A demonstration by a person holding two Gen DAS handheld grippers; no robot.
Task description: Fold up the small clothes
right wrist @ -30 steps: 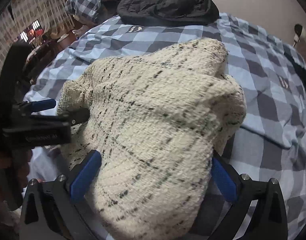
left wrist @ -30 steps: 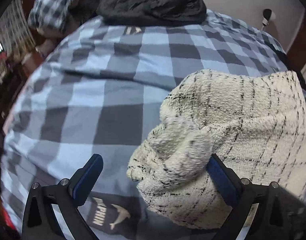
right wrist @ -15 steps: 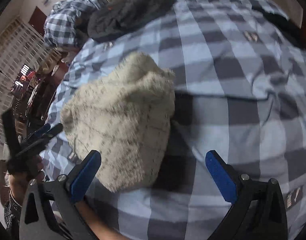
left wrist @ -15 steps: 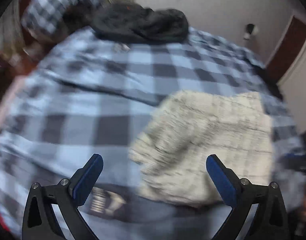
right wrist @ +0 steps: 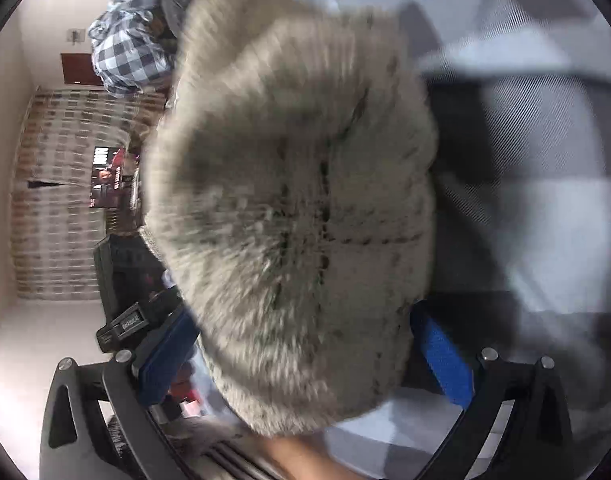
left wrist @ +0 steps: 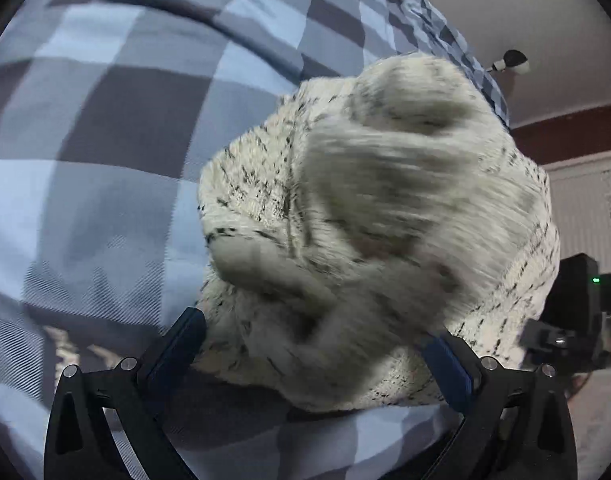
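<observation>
Half a second ago: well out in front of both pairs of jaws, lying on the checked bed cover (left wrist: 105, 128), nothing near it. Now: right up close, filling the gap between the jaws in both wrist views. Moving fast too, so much of it looks smeared.

Left gripper (left wrist: 311, 350): jaws spread wide, not pinching, with the fluffy cream top (left wrist: 365, 200) bulging up between them and over the right-hand jaw. Right gripper (right wrist: 305, 352): jaws spread wide as well, with the same top (right wrist: 297, 208) between them and spilling out past the tips. Hard to tell if the pads touch the wool or just sit beside it.

Means, most likely, a move in for the next grab and one more fold. Not done yet, going by the lumpy shape.

Looks thick, soft and fuzzy. Cream, with thin dark lines and little dark flecks. Bunched into a fat roll, rounded on top, with a loose flap hanging low near the left-hand jaw of the left gripper. Rests on the bed cover, which shows past the jaws on the left side.
</observation>
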